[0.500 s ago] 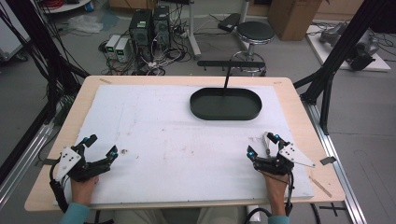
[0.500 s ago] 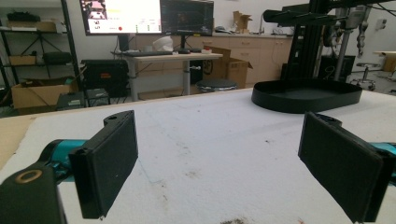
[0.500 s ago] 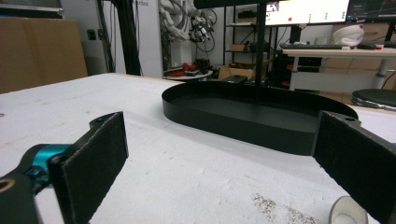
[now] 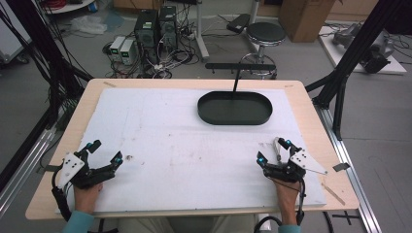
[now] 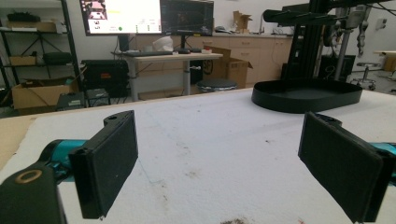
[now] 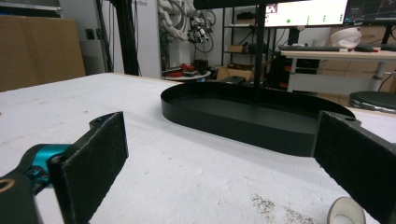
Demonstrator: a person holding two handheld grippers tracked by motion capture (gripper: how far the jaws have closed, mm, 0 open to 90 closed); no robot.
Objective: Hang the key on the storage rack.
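A black oval tray [image 4: 206, 108] sits empty at the far middle-right of the white sheet; a thin post with a crossbar [image 4: 239, 66] rises from its far side. My left gripper [image 4: 106, 151] rests near the front left edge, open, with nothing between its pads [image 5: 109, 163]. The tray [image 5: 306, 95] lies ahead to its right. My right gripper [image 4: 273, 151] rests near the front right, open. A small pale cylinder [image 4: 278, 150] lies on the sheet between its jaws, close to the right-hand pad [image 6: 359, 163]; its round end [image 6: 345, 212] shows. The tray [image 6: 247, 116] lies just ahead.
The white sheet [image 4: 170, 131] covers most of the wooden table [image 4: 301, 97] and carries faint stains. Black frame legs [image 4: 340, 92] stand at the table's right side. A stool [image 4: 265, 34] and computers [image 4: 155, 29] are on the floor beyond.
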